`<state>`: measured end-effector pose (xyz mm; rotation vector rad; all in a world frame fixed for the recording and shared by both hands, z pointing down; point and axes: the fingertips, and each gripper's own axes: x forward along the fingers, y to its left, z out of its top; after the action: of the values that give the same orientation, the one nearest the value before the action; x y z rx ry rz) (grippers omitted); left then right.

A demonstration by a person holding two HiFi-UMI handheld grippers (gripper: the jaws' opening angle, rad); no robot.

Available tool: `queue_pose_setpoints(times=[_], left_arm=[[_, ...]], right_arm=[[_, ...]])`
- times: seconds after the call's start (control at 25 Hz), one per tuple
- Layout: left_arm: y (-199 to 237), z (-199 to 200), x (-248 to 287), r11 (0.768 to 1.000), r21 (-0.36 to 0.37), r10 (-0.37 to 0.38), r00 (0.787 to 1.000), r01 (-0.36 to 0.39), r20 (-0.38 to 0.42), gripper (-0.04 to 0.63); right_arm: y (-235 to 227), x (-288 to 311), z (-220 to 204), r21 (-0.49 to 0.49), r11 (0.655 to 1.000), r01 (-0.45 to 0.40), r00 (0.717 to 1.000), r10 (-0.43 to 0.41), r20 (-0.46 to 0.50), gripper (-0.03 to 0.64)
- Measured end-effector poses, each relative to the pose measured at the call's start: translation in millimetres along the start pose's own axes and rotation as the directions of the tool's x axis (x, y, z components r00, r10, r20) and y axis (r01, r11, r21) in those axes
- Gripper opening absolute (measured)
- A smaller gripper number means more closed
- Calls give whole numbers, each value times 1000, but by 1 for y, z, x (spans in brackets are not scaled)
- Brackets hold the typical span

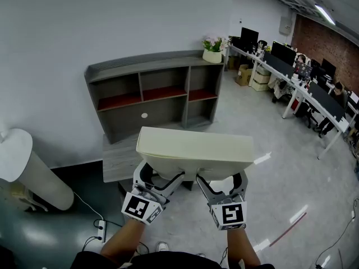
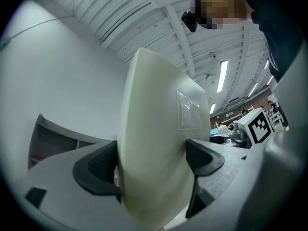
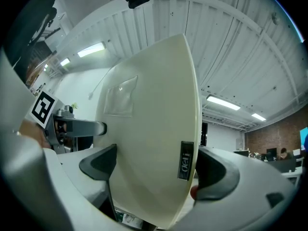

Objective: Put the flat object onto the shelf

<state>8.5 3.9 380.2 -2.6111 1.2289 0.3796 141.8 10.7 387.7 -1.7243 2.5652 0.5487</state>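
A flat cream box file (image 1: pixel 193 151) is held up in front of me, level, by both grippers. My left gripper (image 1: pixel 161 179) is shut on its near left edge; in the left gripper view the cream box file (image 2: pixel 154 143) fills the gap between both pads. My right gripper (image 1: pixel 220 185) is shut on the near right edge, and the right gripper view shows the box file (image 3: pixel 154 129) with a small dark label between the jaws. The grey shelf unit (image 1: pixel 157 91) with red-lined compartments stands against the wall beyond the file.
A low grey table (image 1: pixel 119 157) sits under the file, in front of the shelf. A potted plant (image 1: pixel 213 49) stands on the shelf's top right. A white cylinder (image 1: pixel 28 170) stands at left, a power strip (image 1: pixel 101 227) lies on the floor, and office desks (image 1: pixel 303 86) line the right.
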Motion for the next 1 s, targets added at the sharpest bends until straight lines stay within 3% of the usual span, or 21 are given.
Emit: queue_pose_setpoints(times=[1.0], left_arm=[[90, -4, -1, 998, -38, -53, 999, 52, -12, 434]], right_arm=[[44, 72, 2, 13, 999, 42, 998, -42, -40, 494]])
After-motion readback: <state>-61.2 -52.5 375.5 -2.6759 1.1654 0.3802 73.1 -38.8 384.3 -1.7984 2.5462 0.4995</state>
